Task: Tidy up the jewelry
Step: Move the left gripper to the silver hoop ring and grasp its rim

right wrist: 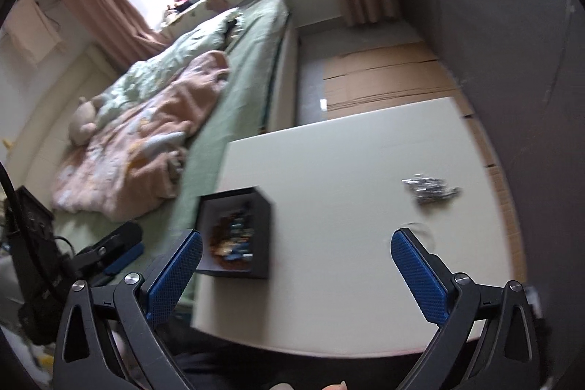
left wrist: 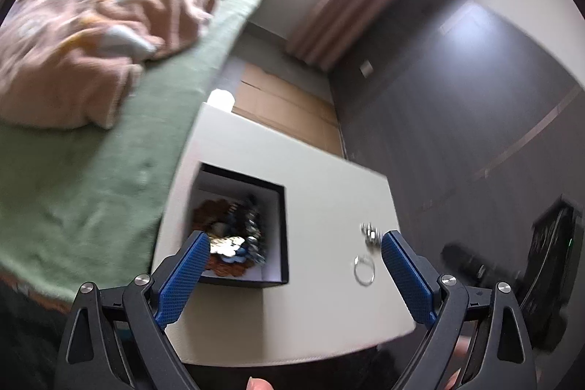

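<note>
A black open box (left wrist: pixel 278 229) with a white lining sits on a white table (left wrist: pixel 321 192) and holds a heap of brown, blue and silver jewelry (left wrist: pixel 234 240). A silver ring (left wrist: pixel 364 270) and a small silver cluster (left wrist: pixel 370 232) lie on the table to its right. My left gripper (left wrist: pixel 294 243) is open and empty above the table's near part. In the right wrist view the box (right wrist: pixel 268 225) holds the jewelry (right wrist: pixel 232 236); a silver piece (right wrist: pixel 429 187) lies far right and a faint ring (right wrist: pixel 420 233) shows by the right finger. My right gripper (right wrist: pixel 296 242) is open and empty. The left gripper (right wrist: pixel 113 251) shows at the left.
A bed with a green sheet (left wrist: pixel 91 178) and a pink blanket (left wrist: pixel 84 35) runs along the table's left side. Flat cardboard (left wrist: pixel 289 105) lies on the floor beyond the table. A dark wall (left wrist: pixel 457 90) stands to the right. Black equipment (left wrist: pixel 552 265) stands at the right edge.
</note>
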Demonstrator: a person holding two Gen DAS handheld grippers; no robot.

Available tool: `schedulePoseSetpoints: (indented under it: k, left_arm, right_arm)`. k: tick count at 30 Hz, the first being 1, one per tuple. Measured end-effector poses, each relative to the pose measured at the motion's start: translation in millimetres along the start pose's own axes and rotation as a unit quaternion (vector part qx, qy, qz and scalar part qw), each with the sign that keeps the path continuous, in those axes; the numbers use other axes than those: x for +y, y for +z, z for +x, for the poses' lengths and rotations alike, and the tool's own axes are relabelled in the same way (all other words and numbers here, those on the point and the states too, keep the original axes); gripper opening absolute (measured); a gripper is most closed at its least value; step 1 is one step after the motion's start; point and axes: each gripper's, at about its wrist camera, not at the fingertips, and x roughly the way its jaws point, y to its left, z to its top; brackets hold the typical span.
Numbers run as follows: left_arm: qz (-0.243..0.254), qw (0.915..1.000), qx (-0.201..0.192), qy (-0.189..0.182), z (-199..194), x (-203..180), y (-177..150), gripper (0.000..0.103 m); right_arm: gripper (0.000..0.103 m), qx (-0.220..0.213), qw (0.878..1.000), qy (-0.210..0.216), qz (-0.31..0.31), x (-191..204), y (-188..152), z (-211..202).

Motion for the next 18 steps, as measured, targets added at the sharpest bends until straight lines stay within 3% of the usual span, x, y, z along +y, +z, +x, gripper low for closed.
schedulePoseSetpoints:
  k: [2, 5, 7, 10, 18]
  left_arm:
    - [0.022, 0.9997, 0.010, 0.010, 7, -10, 0, 0.095]
    - [0.067, 0.9974, 0.018, 0.021, 14, -28, 2, 0.095]
    - [0.099, 0.9943, 0.026, 0.027, 20, -44, 2, 0.095]
    - [0.148, 0.9869, 0.059, 0.025, 36, -70, -3, 0.095]
    - [0.217, 0.9690, 0.115, 0.027, 86, -121, -17, 0.095]
  right_arm:
    - [0.103, -0.023, 1.000, 0.001, 0.015, -19, -2, -6]
    - [0.103, -0.009, 1.000, -0.012, 0.013, -39, 1, -16]
    - [0.103, -0.024, 0.999, -0.039, 0.028, -55, 2, -27]
    - [0.103, -0.009, 0.998, -0.037, 0.047, -78, 0, -31]
    - [0.103, -0.002, 0.993, -0.037, 0.110, -138, -17, -31]
